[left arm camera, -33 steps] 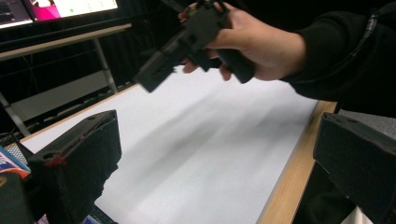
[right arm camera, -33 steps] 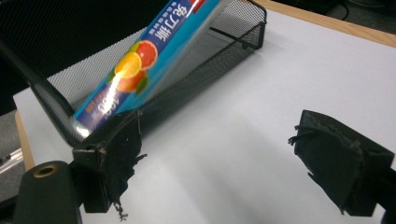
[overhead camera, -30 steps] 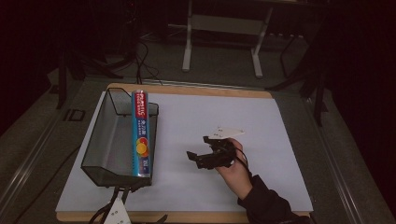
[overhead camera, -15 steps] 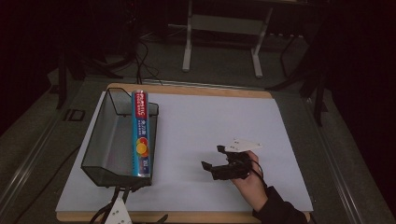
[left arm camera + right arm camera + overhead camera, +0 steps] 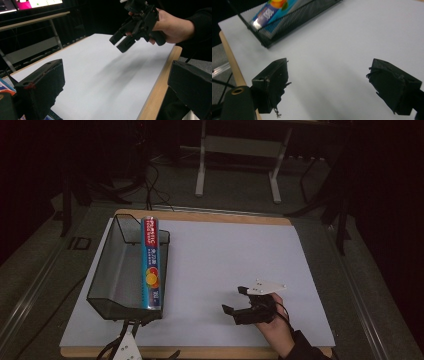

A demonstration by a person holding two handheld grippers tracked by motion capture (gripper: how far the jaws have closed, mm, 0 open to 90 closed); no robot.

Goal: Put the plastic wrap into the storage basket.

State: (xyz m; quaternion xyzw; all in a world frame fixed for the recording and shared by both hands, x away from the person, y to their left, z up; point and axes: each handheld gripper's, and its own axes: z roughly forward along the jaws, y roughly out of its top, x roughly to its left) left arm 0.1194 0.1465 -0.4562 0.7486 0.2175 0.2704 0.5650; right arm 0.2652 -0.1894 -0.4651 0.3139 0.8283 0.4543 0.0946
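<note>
Dim room, bright white table (image 5: 225,260), soft shadows, perhaps slight blur

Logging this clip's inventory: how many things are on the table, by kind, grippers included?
Black mesh basket: 1
Blue and red long box, lying in the basket along its right wall: 1
Grippers: 2, the right gripper over the white tabletop, the left gripper at the table's near edge
Total: 4

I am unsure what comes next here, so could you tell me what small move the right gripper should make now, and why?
Probably draw the right gripper a little farther toward the near table edge and rest it. Its jaws stand open and empty over bare white table, and the blue box already lies in the mesh basket, so nothing seems left to grasp.
</note>
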